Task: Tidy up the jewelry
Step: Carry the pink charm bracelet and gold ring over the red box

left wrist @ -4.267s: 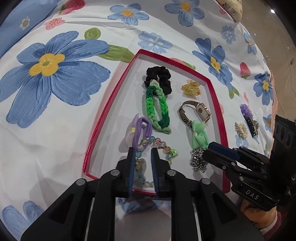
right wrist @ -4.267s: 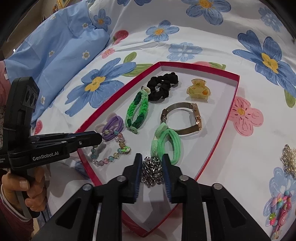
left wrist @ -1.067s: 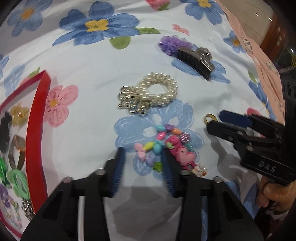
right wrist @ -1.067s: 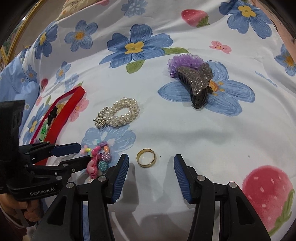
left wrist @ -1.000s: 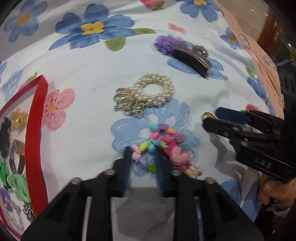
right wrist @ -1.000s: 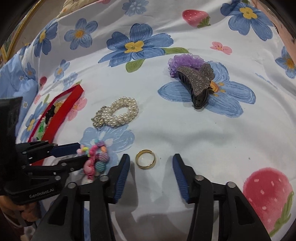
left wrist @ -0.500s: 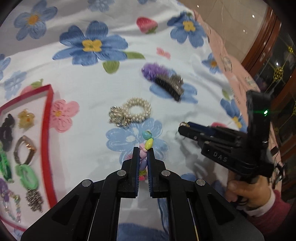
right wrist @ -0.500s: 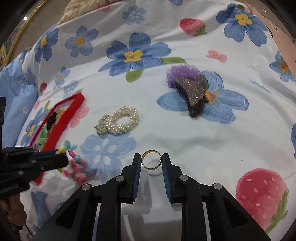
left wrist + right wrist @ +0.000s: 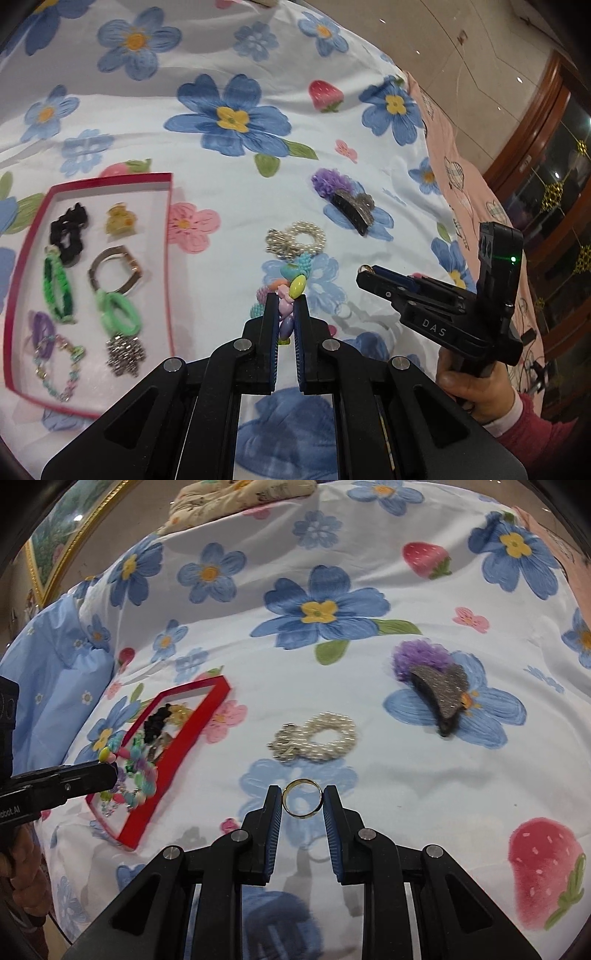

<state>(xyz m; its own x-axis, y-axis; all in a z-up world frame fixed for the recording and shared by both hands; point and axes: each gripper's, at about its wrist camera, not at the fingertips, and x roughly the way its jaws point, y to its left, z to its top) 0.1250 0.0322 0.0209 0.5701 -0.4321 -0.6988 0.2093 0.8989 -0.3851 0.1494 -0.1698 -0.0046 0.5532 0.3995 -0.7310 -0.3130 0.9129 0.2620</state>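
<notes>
Both lifted since | L fingers (image 9: 285, 306) pinch beads (image 9: 293, 284) | R (image 9: 302, 800) pinch ring (image 9: 302, 803)

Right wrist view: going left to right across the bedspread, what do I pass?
Left gripper holding the colourful bead bracelet → red tray → pearl bracelet → glittery claw clip by the purple scrunchie → big printed strawberry.

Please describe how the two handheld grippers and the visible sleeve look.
Both grippers are black, with angular arms, silver rivets and blue pads on the fingers. The right gripper reads "DAS" in white and has a green light; the left gripper has partly cut-off white lettering. The sleeve is dark pink with a paler cuff.
</notes>
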